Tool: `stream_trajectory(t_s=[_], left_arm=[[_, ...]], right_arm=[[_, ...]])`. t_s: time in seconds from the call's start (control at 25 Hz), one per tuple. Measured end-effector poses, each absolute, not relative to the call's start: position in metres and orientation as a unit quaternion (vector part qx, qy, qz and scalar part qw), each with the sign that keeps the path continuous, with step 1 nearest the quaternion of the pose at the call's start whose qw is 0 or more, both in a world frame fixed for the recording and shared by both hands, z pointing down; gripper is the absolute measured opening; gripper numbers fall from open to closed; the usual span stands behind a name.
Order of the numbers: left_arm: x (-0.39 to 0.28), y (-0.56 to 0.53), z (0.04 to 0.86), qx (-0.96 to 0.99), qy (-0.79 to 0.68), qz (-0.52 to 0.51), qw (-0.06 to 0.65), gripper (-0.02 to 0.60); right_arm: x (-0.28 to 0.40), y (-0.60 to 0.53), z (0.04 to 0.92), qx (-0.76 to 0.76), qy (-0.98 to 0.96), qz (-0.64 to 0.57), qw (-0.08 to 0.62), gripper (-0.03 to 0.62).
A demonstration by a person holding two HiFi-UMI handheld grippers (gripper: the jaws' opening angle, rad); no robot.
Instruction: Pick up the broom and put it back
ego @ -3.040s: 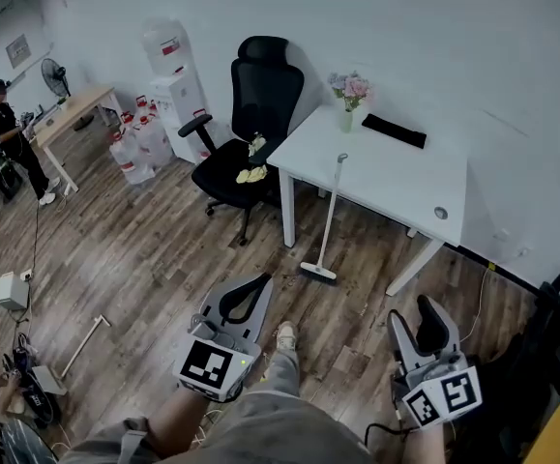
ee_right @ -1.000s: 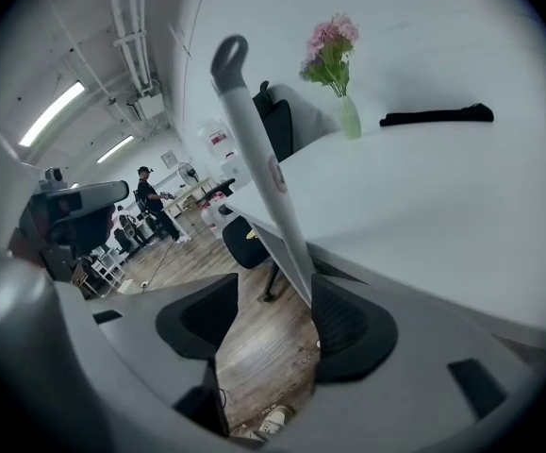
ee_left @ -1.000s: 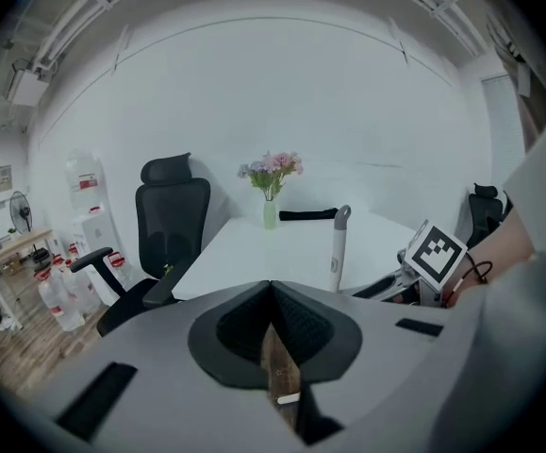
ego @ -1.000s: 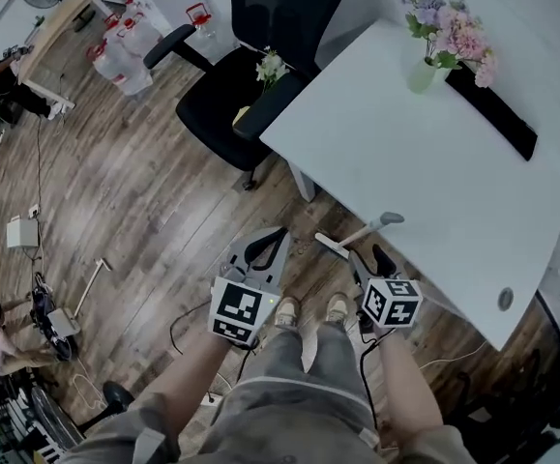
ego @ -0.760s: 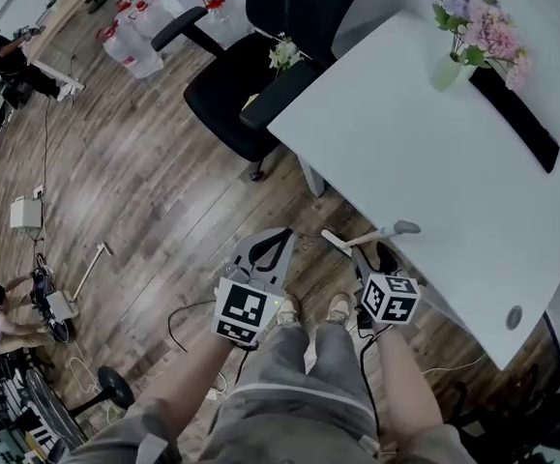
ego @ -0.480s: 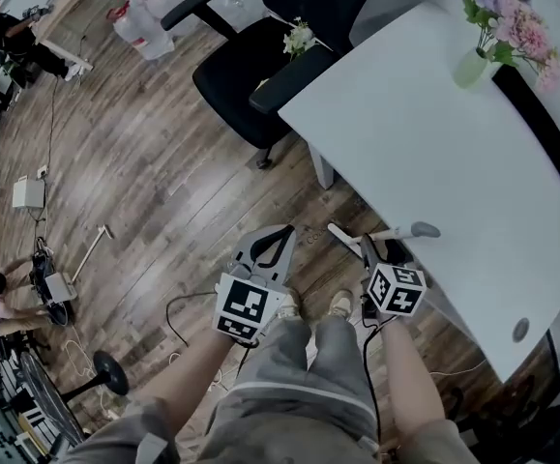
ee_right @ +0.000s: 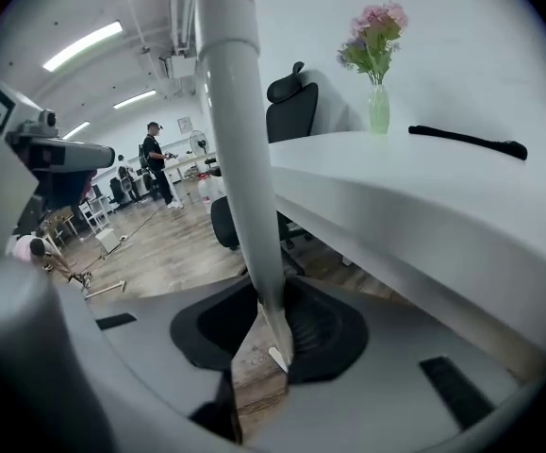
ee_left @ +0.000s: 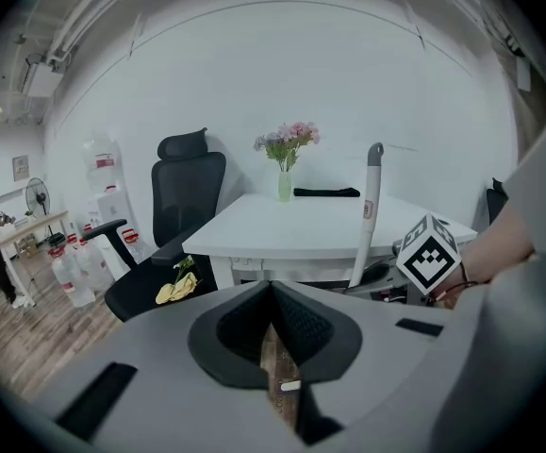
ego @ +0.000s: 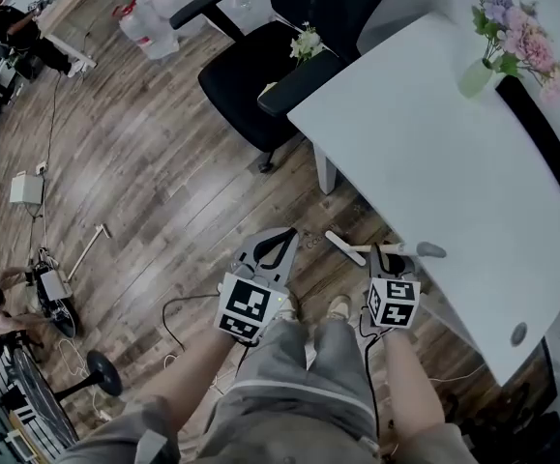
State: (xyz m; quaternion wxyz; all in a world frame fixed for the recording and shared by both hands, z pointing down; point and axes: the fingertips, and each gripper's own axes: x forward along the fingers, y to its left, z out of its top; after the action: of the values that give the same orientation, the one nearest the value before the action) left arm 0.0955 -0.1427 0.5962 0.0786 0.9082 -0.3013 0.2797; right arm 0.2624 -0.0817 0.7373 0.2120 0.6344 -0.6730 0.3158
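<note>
The right tongs [ego: 388, 257] are closing on the broom [ee_right: 238, 140], which is leaning against the worktop [ego: 434, 143]. The left tongs [ego: 281, 240] are sitting together, empty. With such a high grip, the broom's head is likely to swing and hit the worktop leg.

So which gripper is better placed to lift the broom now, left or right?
Right. The right gripper is closing with the broom handle between its jaws. The left gripper is shut and empty, apart from the handle.
</note>
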Motion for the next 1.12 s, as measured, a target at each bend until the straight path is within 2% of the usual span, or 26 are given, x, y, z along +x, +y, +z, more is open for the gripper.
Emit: stream_trajectory(t_s=[0.24, 0.56, 1.12], left_arm=[[0.074, -0.147, 0.567, 0.907, -0.312, 0.276, 0.068, 0.015], [0.026, -0.159, 0.491, 0.897, -0.362, 0.250, 0.047, 0.015], [-0.054, -0.132, 0.351, 0.877, -0.451, 0.155, 0.051, 0.015]], right_arm=[[0.250, -0.073, 0.690, 0.615, -0.695, 0.298, 0.225, 0.107], [0.219, -0.092, 0.571, 0.548, -0.765, 0.231, 0.246, 0.107], [0.162, -0.098, 0.372, 0.509, -0.833, 0.121, 0.183, 0.107]])
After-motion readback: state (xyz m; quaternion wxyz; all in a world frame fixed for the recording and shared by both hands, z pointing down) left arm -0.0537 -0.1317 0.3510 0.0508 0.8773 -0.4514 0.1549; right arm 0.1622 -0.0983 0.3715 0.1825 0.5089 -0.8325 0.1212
